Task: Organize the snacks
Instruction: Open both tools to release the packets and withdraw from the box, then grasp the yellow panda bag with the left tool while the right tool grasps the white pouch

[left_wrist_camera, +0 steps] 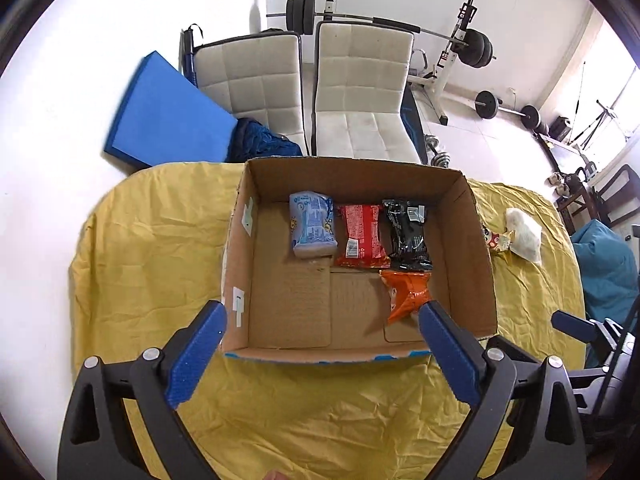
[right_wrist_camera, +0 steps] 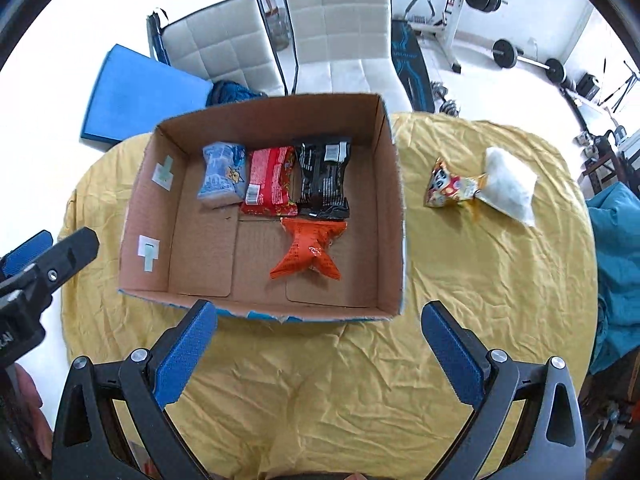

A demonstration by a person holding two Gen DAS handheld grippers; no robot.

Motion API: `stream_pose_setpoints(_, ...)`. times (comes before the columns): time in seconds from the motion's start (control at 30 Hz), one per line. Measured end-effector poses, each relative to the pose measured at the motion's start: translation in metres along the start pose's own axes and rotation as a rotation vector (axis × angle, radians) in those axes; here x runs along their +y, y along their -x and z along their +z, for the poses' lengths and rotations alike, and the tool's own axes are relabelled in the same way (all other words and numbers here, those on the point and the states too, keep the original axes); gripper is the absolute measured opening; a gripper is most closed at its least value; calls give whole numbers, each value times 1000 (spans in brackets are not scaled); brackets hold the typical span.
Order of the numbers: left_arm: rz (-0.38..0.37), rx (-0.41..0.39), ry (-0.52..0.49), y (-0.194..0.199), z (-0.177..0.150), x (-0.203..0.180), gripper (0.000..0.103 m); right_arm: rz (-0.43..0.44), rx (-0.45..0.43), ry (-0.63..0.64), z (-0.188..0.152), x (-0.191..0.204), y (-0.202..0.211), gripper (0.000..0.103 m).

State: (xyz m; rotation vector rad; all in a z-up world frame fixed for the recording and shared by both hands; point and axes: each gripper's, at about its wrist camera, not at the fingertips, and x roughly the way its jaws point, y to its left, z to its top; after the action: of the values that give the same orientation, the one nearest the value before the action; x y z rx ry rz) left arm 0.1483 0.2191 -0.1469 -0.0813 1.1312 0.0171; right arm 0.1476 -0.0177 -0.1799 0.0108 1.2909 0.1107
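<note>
Cardboard box (right_wrist_camera: 394, 216) holds 4 snacks, 2 more packets (right_wrist_camera: 448, 190) wait on desk, upper right of frame; both grippers (right_wrist_camera: 318, 320) (left_wrist_camera: 322, 314) wide open & empty, so right should drop squarely over one.

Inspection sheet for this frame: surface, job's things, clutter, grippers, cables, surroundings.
Surface: table under a wrinkled yellow cloth.
Job's things: open cardboard box holding a light blue packet, red packet, black packet in a row, with an orange packet in front of the black one. Outside, right of the box: a small colourful packet touching a white packet.
Clutter: nothing seen.
Grippers: left gripper and right gripper both open, empty, above the box's near edge.
Cables: nothing seen.
Surroundings: two white chairs, blue mat, barbell rack.
</note>
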Motion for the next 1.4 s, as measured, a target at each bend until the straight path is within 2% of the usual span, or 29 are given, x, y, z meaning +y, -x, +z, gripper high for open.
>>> stream_pose_setpoints(0.37,19,-61,-1,45,-22,-10,99,43,-61,13,-28,-2,53,103)
stream_pose_setpoints(0.63,11,-72,3,53,-23,-30,99,68,-73,-11,-30,-25,61,103)
stream_pose_setpoints(0.83,-46,-53,-2,31,-2,-76,99,70,-59,-136,-12,-98,59,103)
stream_pose_setpoints(1.03,-73,3,-71,-10,31,-155,99,23,-1,-302,21,-212,34,103)
stream_pose_setpoints(1.2,-46,101,-153,-75,70,-234,99,27,68,-420,59,-304,-18,103)
stream_pose_setpoints(1.3,-42,195,-163,-122,89,-264,99,38,120,-451,85,-338,-62,103)
stream_pose_setpoints(1.4,-14,258,-170,-162,102,-281,99,43,171,-464,112,-355,-110,103)
